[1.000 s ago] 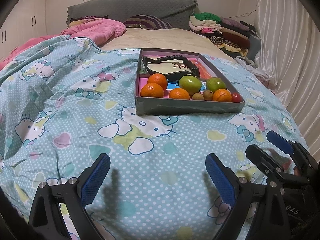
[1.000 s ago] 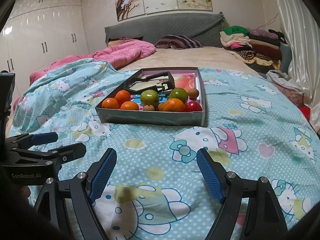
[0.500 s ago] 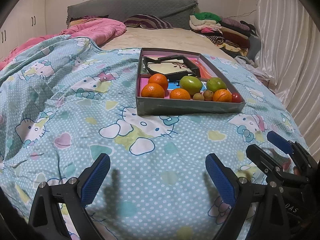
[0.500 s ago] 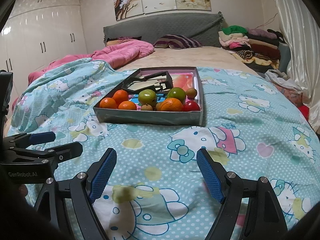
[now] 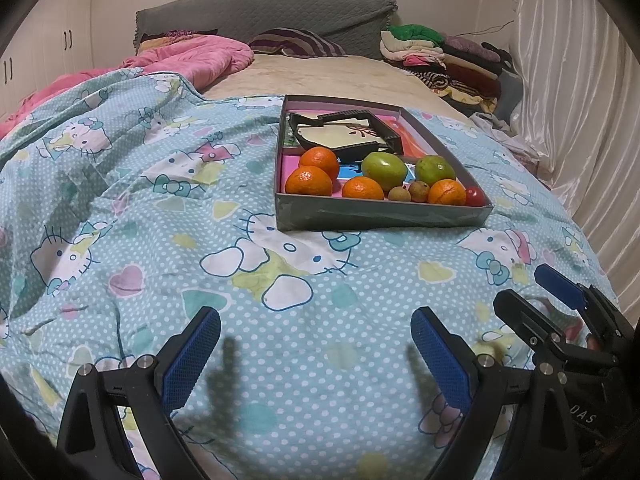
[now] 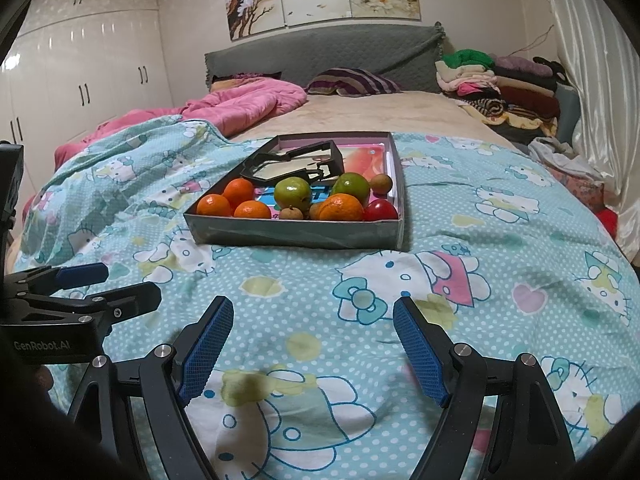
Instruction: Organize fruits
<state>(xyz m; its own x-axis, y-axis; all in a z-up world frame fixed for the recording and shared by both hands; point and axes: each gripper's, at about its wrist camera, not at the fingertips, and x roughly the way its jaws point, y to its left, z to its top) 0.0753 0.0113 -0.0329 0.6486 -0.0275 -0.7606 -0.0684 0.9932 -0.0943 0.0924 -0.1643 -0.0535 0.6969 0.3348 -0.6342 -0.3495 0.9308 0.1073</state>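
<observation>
While both tools hang low over the near quilt (image 6: 460,240), the grey box (image 5: 380,216) has drifted a touch farther off in both views over the last second; I am not closing on it. Left gripper (image 5: 316,356) and right gripper (image 6: 314,348) gape wide, holding nothing. Oranges (image 5: 309,181), green fruits (image 5: 384,169) and a red one (image 6: 381,211) sit along the box's near wall, the black frame (image 5: 344,134) behind them.

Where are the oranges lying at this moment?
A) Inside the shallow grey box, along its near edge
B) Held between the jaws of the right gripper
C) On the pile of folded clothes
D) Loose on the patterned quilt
A: the oranges sit in the grey box by its near wall, beside the green fruits, while the left gripper and the right gripper both stand open and empty.
</observation>
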